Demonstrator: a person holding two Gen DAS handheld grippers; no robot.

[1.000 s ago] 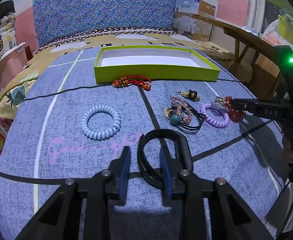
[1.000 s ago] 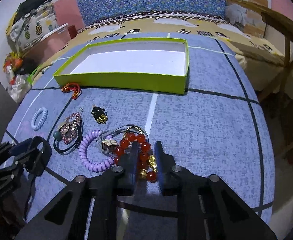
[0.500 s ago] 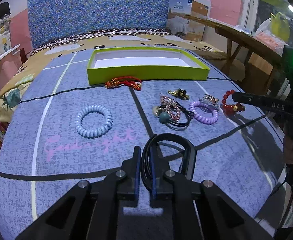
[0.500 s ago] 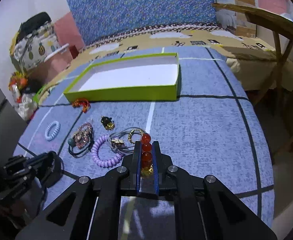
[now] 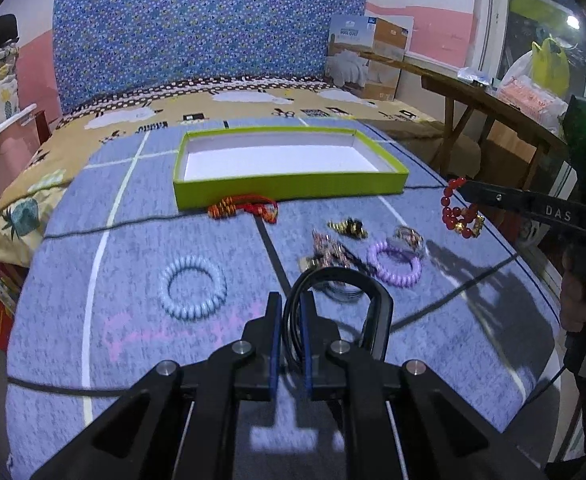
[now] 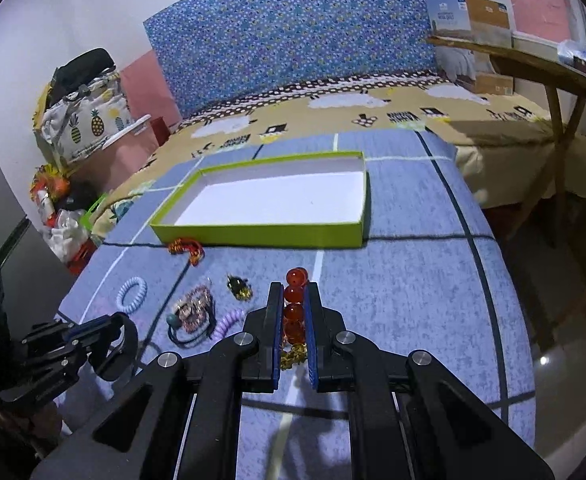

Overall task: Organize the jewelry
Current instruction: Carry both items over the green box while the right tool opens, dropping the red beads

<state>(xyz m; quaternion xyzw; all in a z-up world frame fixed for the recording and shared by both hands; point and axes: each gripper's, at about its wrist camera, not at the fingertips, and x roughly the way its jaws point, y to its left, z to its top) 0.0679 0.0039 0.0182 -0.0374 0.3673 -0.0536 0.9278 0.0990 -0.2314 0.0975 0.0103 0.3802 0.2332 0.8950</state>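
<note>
My left gripper (image 5: 291, 312) is shut on a black bangle (image 5: 377, 308) and holds it above the blue blanket. My right gripper (image 6: 294, 292) is shut on a red bead bracelet (image 6: 295, 300), lifted off the blanket; the bracelet also shows hanging in the left wrist view (image 5: 455, 214). The green tray (image 5: 289, 190) with a white floor lies ahead, also in the right wrist view (image 6: 261, 232). On the blanket lie a pale blue coil band (image 5: 193, 288), a red knotted cord (image 5: 245, 208), a purple coil band (image 5: 395, 266), a pink hair tie (image 5: 327, 250) and a gold-black charm (image 5: 349, 226).
A wooden table (image 5: 489, 104) with boxes and bags stands at the right. A floral headboard (image 5: 197, 40) rises behind the bed. Bags and clutter (image 6: 77, 120) sit off the bed's left side. The bed edge drops off at the right (image 6: 529, 320).
Both grippers closed on their items and lifted them: the left on the black bangle, the right on the red bead bracelet, which left the pile beside the purple coil band.
</note>
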